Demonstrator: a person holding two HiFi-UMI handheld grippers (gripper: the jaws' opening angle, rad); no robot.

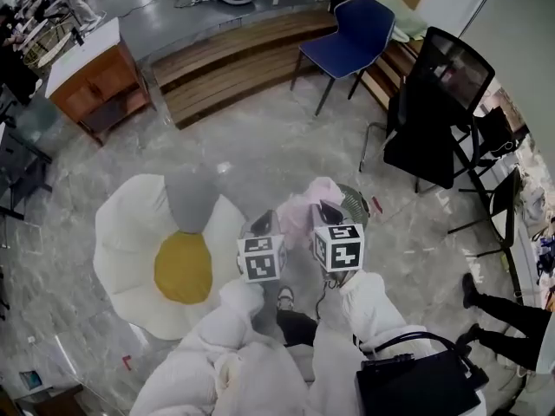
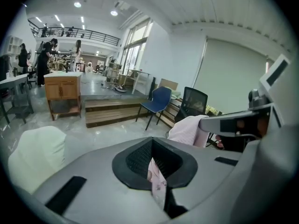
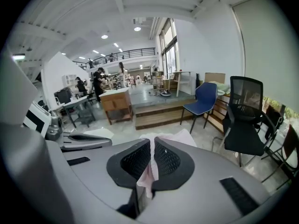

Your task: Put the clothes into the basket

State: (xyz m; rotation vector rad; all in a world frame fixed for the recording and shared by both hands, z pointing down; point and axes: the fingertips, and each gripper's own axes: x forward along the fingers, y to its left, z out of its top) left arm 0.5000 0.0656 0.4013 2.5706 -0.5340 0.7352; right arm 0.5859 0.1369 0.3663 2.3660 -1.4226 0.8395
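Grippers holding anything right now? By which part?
Both hold one pink garment. The left gripper and the right gripper are each shut on a fold of its fabric. Which part of the garment that is cannot be told.

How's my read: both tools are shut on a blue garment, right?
Wrong on colour: the garment is pink, not blue. The left tool and the right tool are both shut on it, as the left gripper view and the right gripper view show.

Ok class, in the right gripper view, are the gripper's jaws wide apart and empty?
No, the right gripper is shut on a pale pink cloth garment.
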